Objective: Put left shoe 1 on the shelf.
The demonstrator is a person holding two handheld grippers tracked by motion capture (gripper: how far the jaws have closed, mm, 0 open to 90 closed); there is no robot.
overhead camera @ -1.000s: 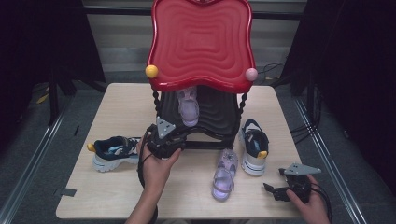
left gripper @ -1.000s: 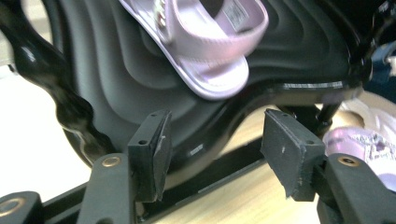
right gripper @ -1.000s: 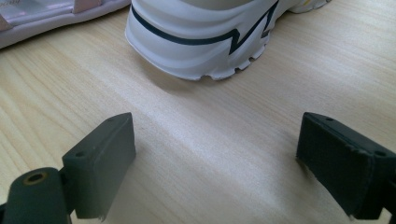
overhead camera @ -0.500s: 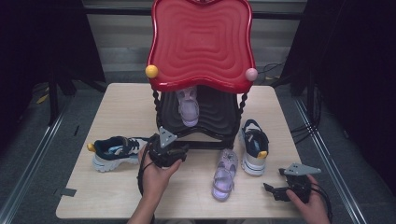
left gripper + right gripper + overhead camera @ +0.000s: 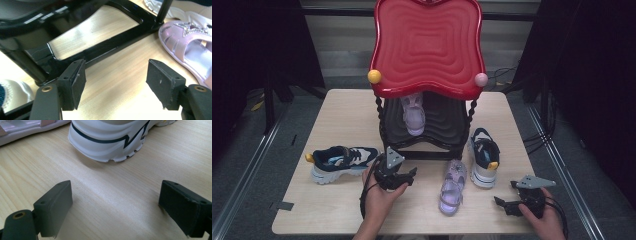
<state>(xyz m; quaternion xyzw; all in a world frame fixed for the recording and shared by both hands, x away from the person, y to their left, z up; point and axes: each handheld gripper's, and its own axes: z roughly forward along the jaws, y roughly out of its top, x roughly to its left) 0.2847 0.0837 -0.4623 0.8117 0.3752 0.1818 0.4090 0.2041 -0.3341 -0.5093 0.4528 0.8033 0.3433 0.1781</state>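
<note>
Left gripper view: empty claw (image 5: pixel 116 83) near purple sandal (image 5: pixel 190 47).

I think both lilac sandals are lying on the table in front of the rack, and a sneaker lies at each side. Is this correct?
Not quite. Only one lilac sandal lies on the table in front of the rack; the other sandal sits on the rack's shelf, as the high view shows. The left sneaker and right sneaker do lie at each side.
</note>
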